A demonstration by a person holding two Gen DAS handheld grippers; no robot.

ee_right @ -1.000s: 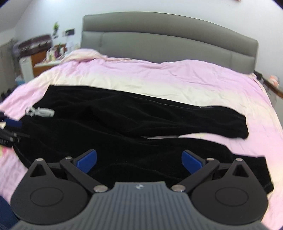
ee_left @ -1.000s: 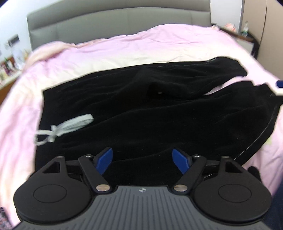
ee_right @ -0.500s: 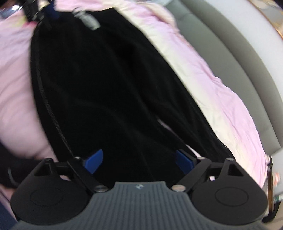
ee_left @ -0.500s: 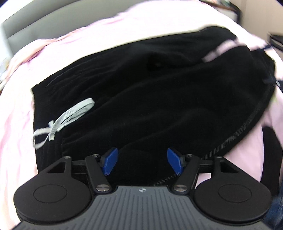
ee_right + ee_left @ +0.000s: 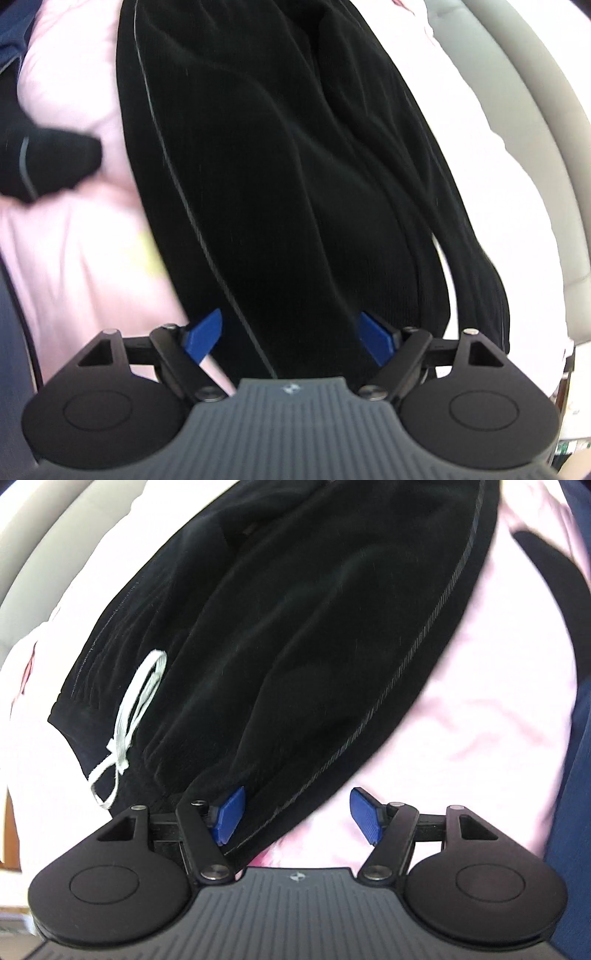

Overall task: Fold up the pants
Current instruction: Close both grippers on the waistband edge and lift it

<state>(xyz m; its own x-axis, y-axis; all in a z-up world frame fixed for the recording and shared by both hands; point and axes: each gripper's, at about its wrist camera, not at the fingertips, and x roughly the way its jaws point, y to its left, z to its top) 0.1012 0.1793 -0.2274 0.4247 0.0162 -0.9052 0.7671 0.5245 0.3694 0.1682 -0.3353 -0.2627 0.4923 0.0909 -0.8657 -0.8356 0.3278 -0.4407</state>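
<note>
Black pants [image 5: 295,635] lie flat on a pink bed cover [image 5: 480,720]. A white drawstring [image 5: 136,709] marks the waistband at the left. My left gripper [image 5: 297,818] is open right at the near waist corner, and the side seam edge runs between its blue pads [image 5: 229,814]. In the right wrist view the pants [image 5: 288,177] run away from me. My right gripper [image 5: 291,338] is open over the near end of a leg, with black cloth between its blue pads [image 5: 203,334].
A grey padded headboard [image 5: 546,147] stands at the right of the right wrist view. A black sleeve or sock [image 5: 40,166] lies on the cover [image 5: 74,258] at the left. Dark blue fabric [image 5: 576,775] fills the right edge of the left wrist view.
Both grippers have dropped down close to the pants and turned, the left to the waist corner, the right to the leg end. Both stay open.
</note>
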